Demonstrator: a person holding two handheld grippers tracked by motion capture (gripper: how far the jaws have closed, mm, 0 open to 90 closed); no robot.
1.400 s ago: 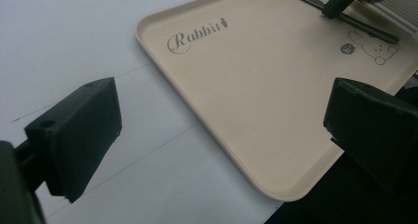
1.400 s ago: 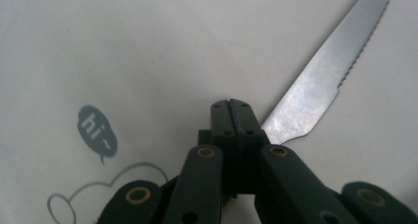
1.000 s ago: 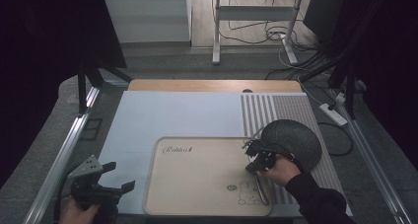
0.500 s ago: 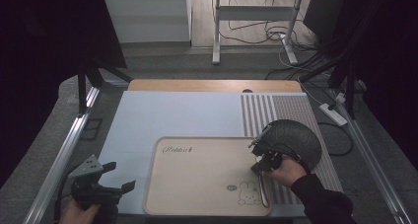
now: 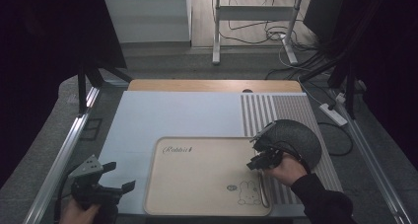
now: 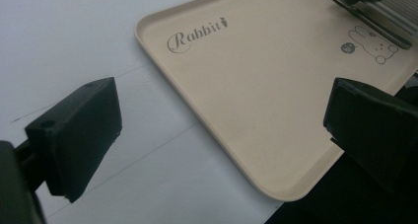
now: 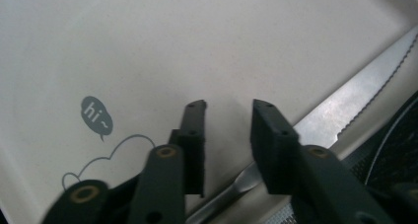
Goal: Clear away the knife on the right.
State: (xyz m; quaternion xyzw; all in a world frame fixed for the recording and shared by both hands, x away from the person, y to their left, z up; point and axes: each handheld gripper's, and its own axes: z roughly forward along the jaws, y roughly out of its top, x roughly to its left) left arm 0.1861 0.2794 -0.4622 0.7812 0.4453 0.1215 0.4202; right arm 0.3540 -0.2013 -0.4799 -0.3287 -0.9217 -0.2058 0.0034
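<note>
A beige tray (image 5: pixel 197 184) printed with "Rabbit" and a small rabbit drawing lies on the white table. A serrated knife (image 5: pixel 264 190) rests along the tray's right rim. My right gripper (image 5: pixel 254 166) hovers just over the knife (image 7: pixel 345 105). Its jaws have just been opening and now stand apart (image 7: pixel 229 110), their pads pressing on nothing, with the knife's neck lying below them. My left gripper (image 5: pixel 119 175) is held at the table's near left corner, wide open (image 6: pixel 222 120) and empty, facing the tray (image 6: pixel 256 86) and the far knife (image 6: pixel 374 29).
A dark round plate (image 5: pixel 298 140) sits on the ribbed grey mat (image 5: pixel 276 110) just right of the tray, behind my right hand. Metal rails (image 5: pixel 64 150) run along both sides of the table. Cables and a table frame stand on the floor beyond.
The right hand has shifted slightly to the right beside the dark plate. The knife stays on the tray's right rim. The left gripper has kept still.
</note>
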